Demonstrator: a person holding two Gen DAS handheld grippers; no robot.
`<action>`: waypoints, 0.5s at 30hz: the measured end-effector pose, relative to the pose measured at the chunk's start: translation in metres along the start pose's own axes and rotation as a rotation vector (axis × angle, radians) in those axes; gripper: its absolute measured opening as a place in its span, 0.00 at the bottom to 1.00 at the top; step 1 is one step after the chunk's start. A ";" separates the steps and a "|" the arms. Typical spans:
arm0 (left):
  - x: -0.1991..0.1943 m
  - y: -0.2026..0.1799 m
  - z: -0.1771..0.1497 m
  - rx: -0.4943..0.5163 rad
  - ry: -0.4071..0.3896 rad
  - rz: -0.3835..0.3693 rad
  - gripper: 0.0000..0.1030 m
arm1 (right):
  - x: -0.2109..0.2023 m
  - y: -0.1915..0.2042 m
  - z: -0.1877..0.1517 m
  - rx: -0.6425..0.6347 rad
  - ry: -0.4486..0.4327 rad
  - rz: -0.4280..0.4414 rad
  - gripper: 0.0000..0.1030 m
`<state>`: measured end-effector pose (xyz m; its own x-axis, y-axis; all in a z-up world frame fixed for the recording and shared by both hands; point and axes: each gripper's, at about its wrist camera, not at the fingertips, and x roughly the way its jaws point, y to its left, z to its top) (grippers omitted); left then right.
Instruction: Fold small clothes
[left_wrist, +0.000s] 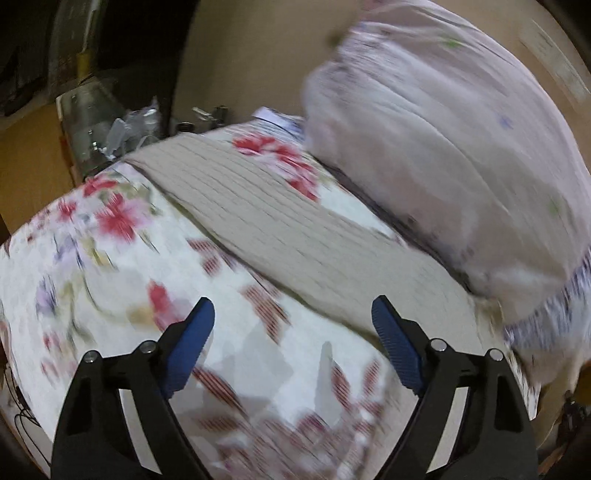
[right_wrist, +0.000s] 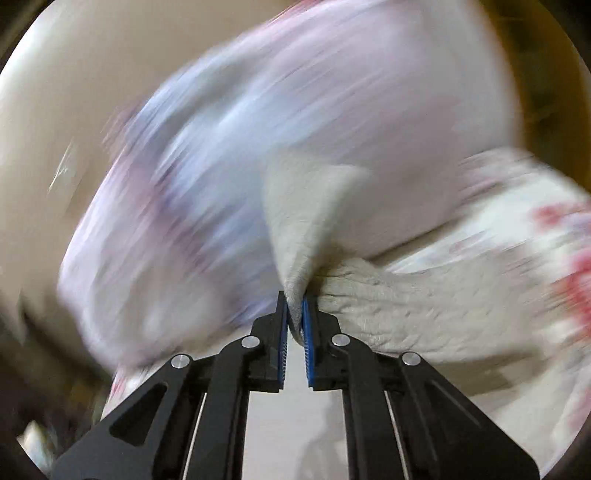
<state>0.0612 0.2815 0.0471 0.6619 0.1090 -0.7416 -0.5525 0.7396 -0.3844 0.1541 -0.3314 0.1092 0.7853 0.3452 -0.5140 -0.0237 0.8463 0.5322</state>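
Observation:
A beige ribbed garment (left_wrist: 273, 214) lies spread across a floral bedsheet (left_wrist: 92, 266) in the left wrist view. My left gripper (left_wrist: 293, 314) is open and empty, hovering above the sheet just in front of the garment's near edge. In the right wrist view my right gripper (right_wrist: 294, 306) is shut on a pinched corner of the same beige garment (right_wrist: 388, 314), which rises as a peak above the fingertips. The view is motion-blurred.
A large pale pink pillow (left_wrist: 443, 140) lies at the right of the bed and fills the background of the right wrist view (right_wrist: 258, 129). Clutter of clear plastic and small items (left_wrist: 110, 125) stands beyond the bed's far left edge. A beige wall is behind.

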 end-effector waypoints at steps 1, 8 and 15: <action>0.006 0.011 0.012 -0.021 0.001 0.008 0.83 | 0.021 0.026 -0.017 -0.047 0.082 0.022 0.34; 0.033 0.067 0.067 -0.160 0.035 0.022 0.76 | 0.077 0.119 -0.122 -0.234 0.392 0.031 0.72; 0.047 0.090 0.095 -0.268 0.024 0.010 0.61 | 0.077 0.097 -0.136 -0.160 0.421 -0.048 0.75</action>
<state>0.0906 0.4165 0.0297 0.6455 0.0972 -0.7576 -0.6754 0.5357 -0.5068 0.1278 -0.1679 0.0299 0.4686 0.4109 -0.7820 -0.1150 0.9061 0.4072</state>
